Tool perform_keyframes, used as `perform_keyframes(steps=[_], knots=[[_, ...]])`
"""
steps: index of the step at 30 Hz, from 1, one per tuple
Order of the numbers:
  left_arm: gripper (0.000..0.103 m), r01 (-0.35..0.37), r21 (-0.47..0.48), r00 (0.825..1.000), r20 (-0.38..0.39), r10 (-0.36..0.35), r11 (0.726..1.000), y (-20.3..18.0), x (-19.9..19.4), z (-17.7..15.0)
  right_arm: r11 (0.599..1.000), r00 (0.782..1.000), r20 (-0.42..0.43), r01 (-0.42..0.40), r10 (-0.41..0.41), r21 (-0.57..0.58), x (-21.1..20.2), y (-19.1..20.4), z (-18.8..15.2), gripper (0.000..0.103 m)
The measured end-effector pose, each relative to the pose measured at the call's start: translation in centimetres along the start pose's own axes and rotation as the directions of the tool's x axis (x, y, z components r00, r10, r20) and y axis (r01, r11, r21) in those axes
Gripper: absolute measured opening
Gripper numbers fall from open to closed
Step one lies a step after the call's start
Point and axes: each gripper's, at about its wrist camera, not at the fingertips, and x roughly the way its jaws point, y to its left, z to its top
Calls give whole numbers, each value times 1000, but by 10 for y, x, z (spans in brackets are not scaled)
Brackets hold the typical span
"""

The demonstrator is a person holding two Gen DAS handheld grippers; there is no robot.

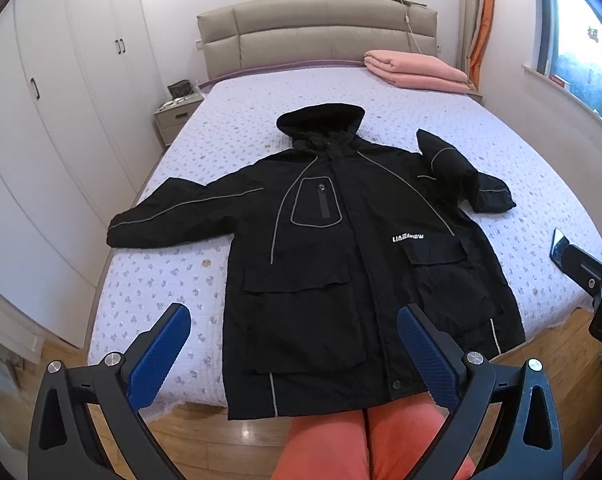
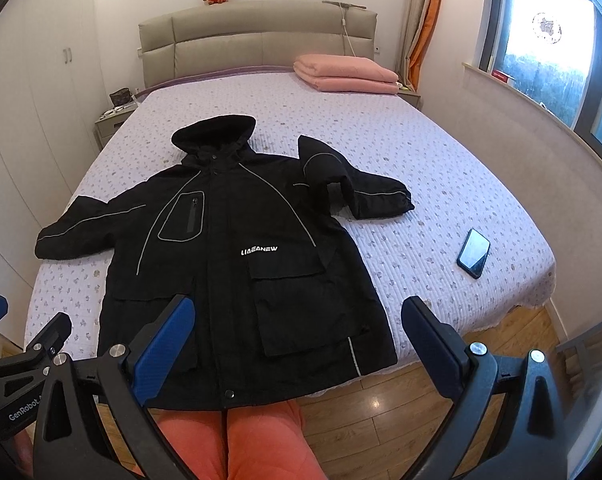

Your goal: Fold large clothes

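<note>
A large black hooded jacket with grey piping lies face up on the bed, hood toward the headboard and hem hanging over the foot edge. Its left sleeve stretches out flat; its right sleeve is bunched and bent. My left gripper hovers open above the hem, nothing between its blue pads. My right gripper also stands open over the jacket's lower right part, held clear of the cloth. The right gripper's body shows at the right edge of the left wrist view.
A phone lies on the lilac bedspread right of the jacket. A folded pink blanket sits near the headboard. A person's orange-trousered legs stand at the bed's foot on wood floor. Wardrobes stand left, a window right.
</note>
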Motion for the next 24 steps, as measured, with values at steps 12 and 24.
perform_keyframes(steps=[12,24], knots=[[103,13,-7,1000,-12,-13,1000,5,3,0,1000,1000,-11,-7,7,0,2,2,-1,103],[103,168,-75,985,-23,-171,983,11,5,0,1000,1000,-25,-10,10,-5,9,5,-1,103]])
